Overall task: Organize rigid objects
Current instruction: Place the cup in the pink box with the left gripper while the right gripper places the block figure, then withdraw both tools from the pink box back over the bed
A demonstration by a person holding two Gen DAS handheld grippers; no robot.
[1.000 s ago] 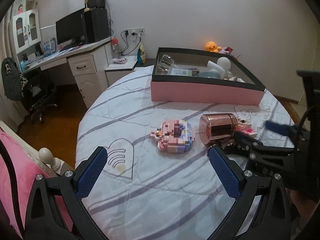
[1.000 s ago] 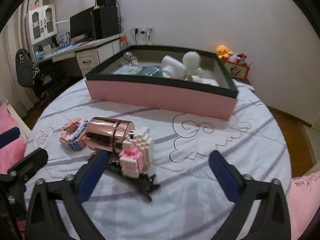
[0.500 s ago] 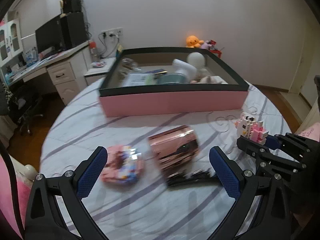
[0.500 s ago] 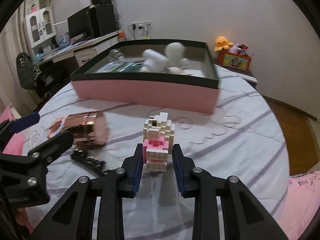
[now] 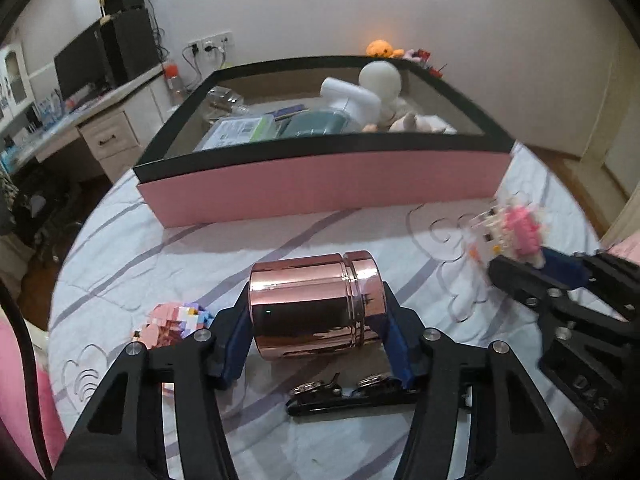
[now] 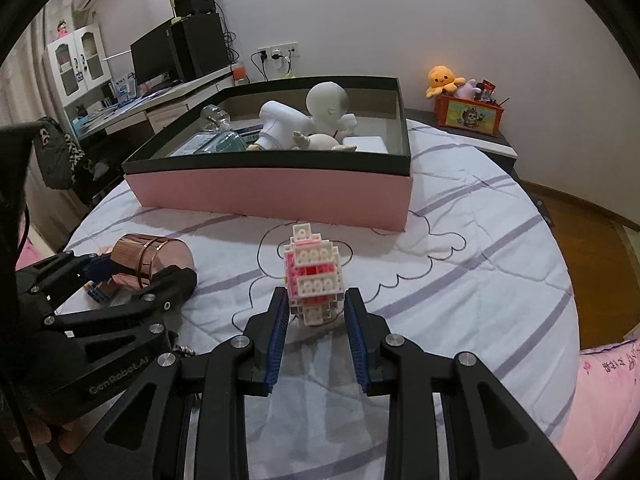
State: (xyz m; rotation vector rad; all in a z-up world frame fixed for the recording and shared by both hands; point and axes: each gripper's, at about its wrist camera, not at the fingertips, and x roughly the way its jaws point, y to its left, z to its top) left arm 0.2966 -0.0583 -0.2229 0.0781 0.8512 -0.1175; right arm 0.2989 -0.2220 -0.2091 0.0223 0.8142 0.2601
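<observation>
My left gripper (image 5: pixel 316 330) is shut on a rose-gold metal jar (image 5: pixel 316 304) lying on its side, held just above the bed; it also shows in the right wrist view (image 6: pixel 150 258). My right gripper (image 6: pixel 316 316) is shut on a pink and white brick figure (image 6: pixel 314 276) and holds it above the sheet; the figure shows blurred in the left wrist view (image 5: pixel 516 232). The pink box with a black rim (image 5: pixel 320 188) stands ahead, holding a white doll (image 6: pixel 328 108) and other items. A pastel brick toy (image 5: pixel 172 322) and a black clip (image 5: pixel 344 394) lie under the left gripper.
The round bed has a white striped sheet (image 6: pixel 480 264). A desk with a monitor (image 6: pixel 154 56) stands at the back left. A nightstand with an orange toy box (image 6: pixel 470 114) is at the back right. Pink bedding (image 6: pixel 600 384) lies at the right edge.
My left gripper has closed on the rose-gold jar and lifted it. My right gripper, holding the brick figure, has moved forward towards the box.
</observation>
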